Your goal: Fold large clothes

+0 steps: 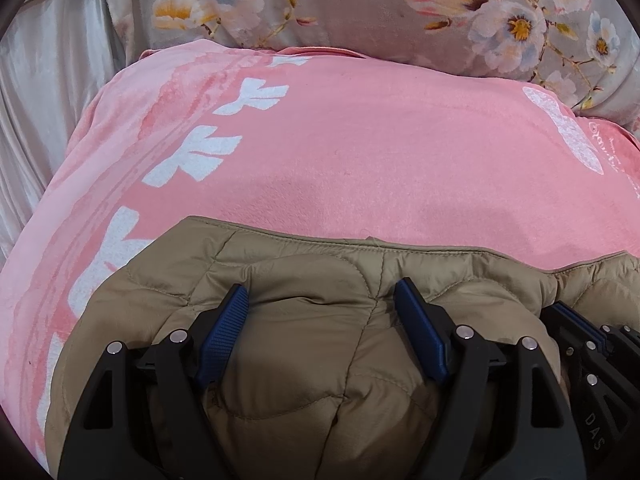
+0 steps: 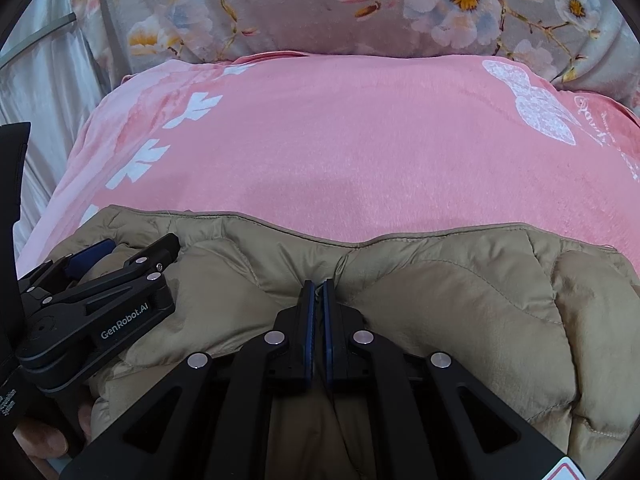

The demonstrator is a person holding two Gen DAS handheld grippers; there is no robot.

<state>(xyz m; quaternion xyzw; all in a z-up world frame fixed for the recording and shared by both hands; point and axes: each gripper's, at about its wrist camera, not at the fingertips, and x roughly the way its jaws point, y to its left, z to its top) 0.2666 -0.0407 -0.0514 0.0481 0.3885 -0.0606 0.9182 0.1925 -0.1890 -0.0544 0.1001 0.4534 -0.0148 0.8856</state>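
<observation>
— Left wrist view: left hand-held gripper (image 1: pixel 320 332) spread wide, blue pads (image 1: pixel 222 336) resting on the tan quilted jacket (image 1: pixel 320 264), gripping nothing. Jacket bunched on the pink blanket (image 1: pixel 360 140), floral bedding (image 1: pixel 360 12) beyond.

— And on the right?

— Right hand-held gripper (image 2: pixel 319 312) pressed together, pinching a ridge of jacket fabric near the far hem.

— Handling?

— Probably light, puffy and springy; shell looks slick, likely to slide out of a shallow pinch. Best taken at the stitched hem or a quilting seam, not on a puffed panel.

— Anything hard to make out?

— Sleeves, collar and zipper hidden or cut off under the fingers; impossible to say which edge lies farthest. Nearer half of the jacket out of sight.
</observation>
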